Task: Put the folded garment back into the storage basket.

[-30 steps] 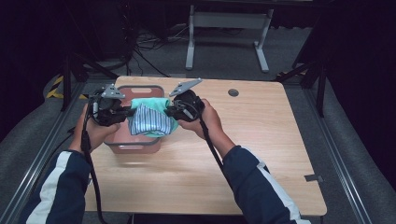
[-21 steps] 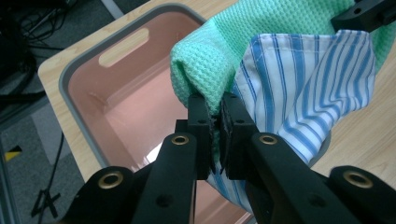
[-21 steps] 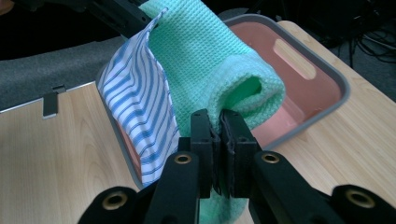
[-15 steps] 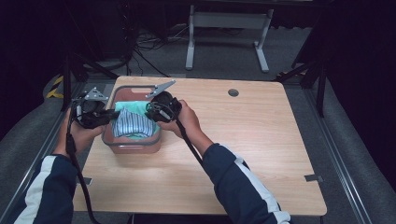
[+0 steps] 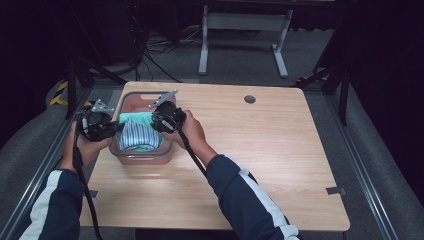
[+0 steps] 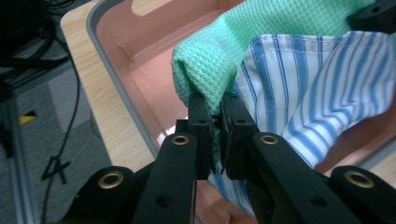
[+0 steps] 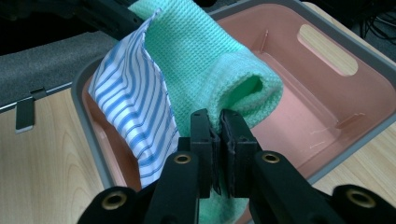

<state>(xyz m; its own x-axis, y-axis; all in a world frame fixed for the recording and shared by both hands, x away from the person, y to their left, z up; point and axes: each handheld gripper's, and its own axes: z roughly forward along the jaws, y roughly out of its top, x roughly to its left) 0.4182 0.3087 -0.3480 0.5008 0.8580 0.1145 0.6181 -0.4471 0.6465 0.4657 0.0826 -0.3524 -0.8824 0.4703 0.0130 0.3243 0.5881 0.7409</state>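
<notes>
High view: folded cloths (image 5: 140, 135) over pink bin (image 5: 142, 157) | left gripper (image 5: 116, 127), right gripper (image 5: 156, 122) fingers each clamp one end

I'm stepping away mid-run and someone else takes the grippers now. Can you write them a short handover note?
Left gripper: shut on the folded cloth, green waffle and blue-striped layers together.
Right gripper: shut on the folded cloth at its other end.
The cloth hangs between them inside the pink bin at the table's left.
Done: cloth folded and brought into the bin.
Left: set it on the bin floor, open both grippers, withdraw.
</notes>
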